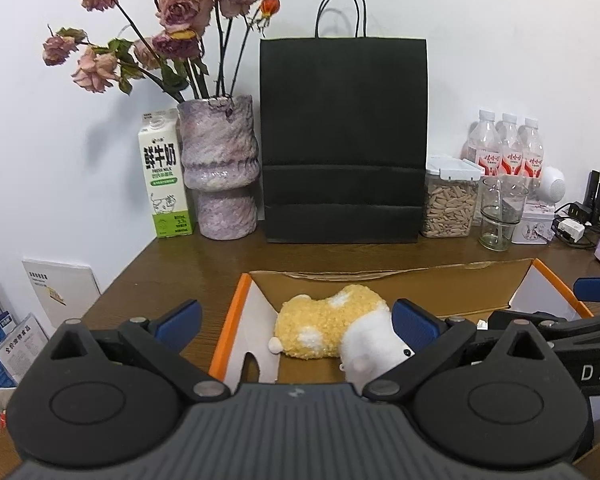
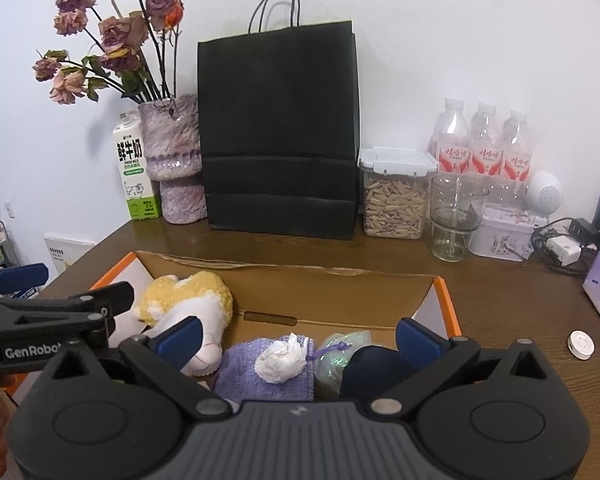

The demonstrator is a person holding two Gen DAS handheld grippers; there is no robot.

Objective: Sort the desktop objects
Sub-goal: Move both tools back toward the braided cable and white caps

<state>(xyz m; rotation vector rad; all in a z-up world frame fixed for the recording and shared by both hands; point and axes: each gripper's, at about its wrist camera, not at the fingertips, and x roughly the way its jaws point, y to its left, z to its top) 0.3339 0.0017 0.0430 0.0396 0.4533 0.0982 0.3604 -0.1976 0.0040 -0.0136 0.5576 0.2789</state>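
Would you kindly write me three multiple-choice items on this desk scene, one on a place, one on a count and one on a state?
1. Where does the plush toy lie?
A. In the cardboard box
B. Beside the milk carton
C. Inside the black bag

2. How many water bottles stand at the back wall?
A. One
B. Three
C. Five

3. How does the right hand-held gripper stand?
A. Shut on the purple pouch
B. Shut on the glass jar
C. Open, holding nothing

Answers:
1. A: the plush toy lies on the floor of the cardboard box.
2. B: three water bottles stand side by side.
3. C: the right hand-held gripper has its blue pads wide apart above the purple pouch, pressing on nothing.
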